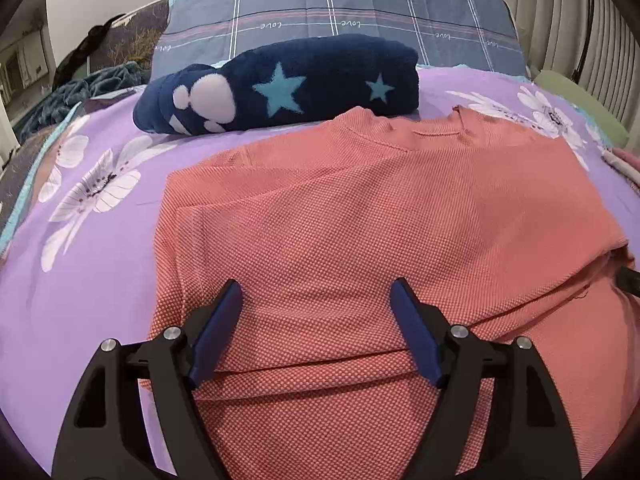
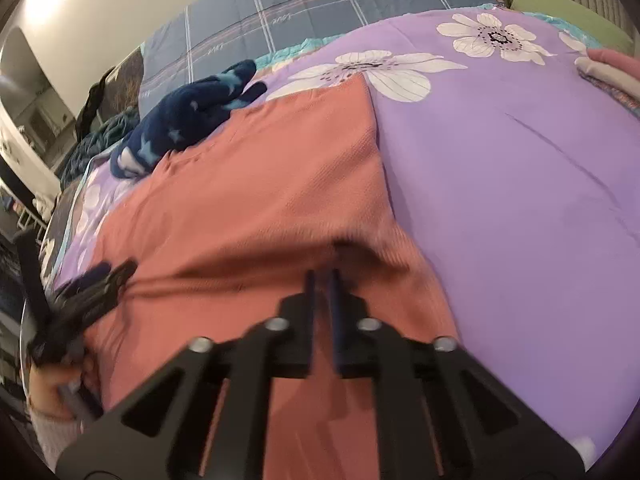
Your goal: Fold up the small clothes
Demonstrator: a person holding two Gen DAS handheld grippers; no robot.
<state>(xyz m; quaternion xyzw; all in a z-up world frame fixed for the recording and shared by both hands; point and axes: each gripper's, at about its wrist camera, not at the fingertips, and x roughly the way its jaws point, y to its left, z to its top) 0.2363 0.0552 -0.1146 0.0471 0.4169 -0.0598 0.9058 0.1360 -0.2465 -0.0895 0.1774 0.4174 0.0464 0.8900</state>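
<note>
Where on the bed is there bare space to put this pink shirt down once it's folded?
The widest bare stretch is purple bedspread right of the pink shirt, up to the folded clothes at the far right edge. A narrower strip lies left of the shirt, below the navy star blanket. Behind the collar it is crowded: blanket, then plaid pillow.

My right gripper is smearing with motion blur, so I am not making out whether its narrowly parted jaws are pinching the pink shirt. My left gripper is blurring at that view's edge. The shirt's near hem is running out of both frames.
</note>
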